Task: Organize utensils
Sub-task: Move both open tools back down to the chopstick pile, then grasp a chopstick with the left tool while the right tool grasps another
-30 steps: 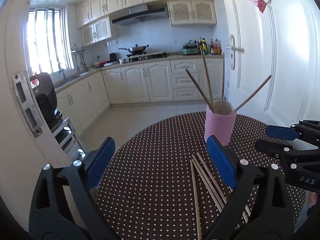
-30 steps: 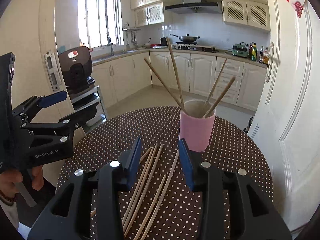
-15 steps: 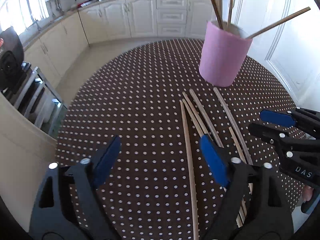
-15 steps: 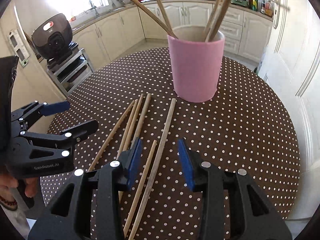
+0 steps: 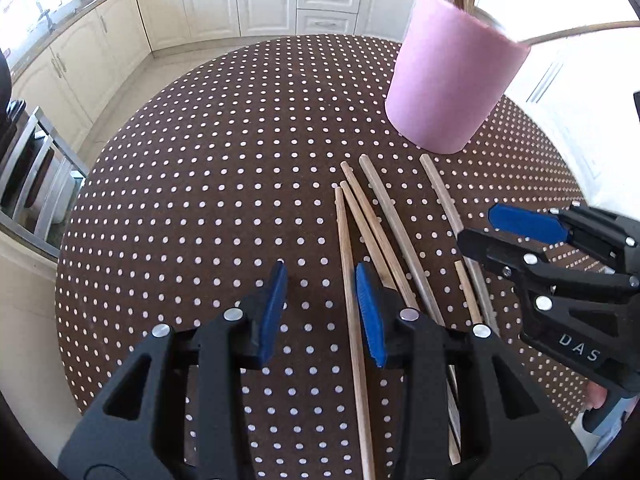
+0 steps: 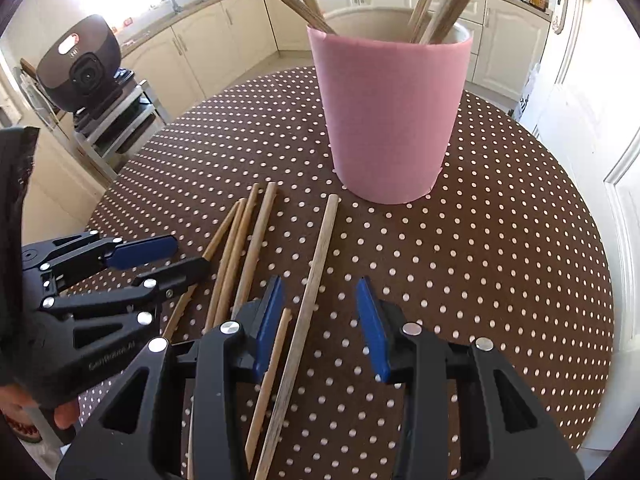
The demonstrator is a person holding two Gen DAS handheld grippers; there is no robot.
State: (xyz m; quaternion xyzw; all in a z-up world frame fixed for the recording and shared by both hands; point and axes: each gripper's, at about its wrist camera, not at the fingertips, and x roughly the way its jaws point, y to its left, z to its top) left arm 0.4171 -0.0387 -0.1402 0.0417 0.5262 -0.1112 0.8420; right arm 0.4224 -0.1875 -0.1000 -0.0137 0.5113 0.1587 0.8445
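Several wooden chopsticks (image 5: 380, 236) (image 6: 240, 248) lie side by side on a round brown polka-dot table (image 5: 200, 160) (image 6: 500, 240). A pink cup (image 5: 452, 80) (image 6: 390, 116) behind them holds several more chopsticks. My left gripper (image 5: 322, 280) is open and low over the table, with the leftmost chopstick (image 5: 348, 280) lying between its jaws, close to the right one. My right gripper (image 6: 320, 292) is open, and the rightmost long chopstick (image 6: 316, 280) lies between its jaws. Each gripper shows in the other's view: the right (image 5: 508, 228) and the left (image 6: 168, 256).
The table's edge curves close on all sides. Kitchen cabinets (image 5: 260, 0) line the far wall. A black appliance (image 6: 80, 64) sits on a metal rack left of the table. A white door (image 6: 600, 120) stands to the right.
Both grippers have dropped and tilted down towards the loose chopsticks and moved closer to the cup. The left gripper's jaws have narrowed. The chopsticks have not moved.
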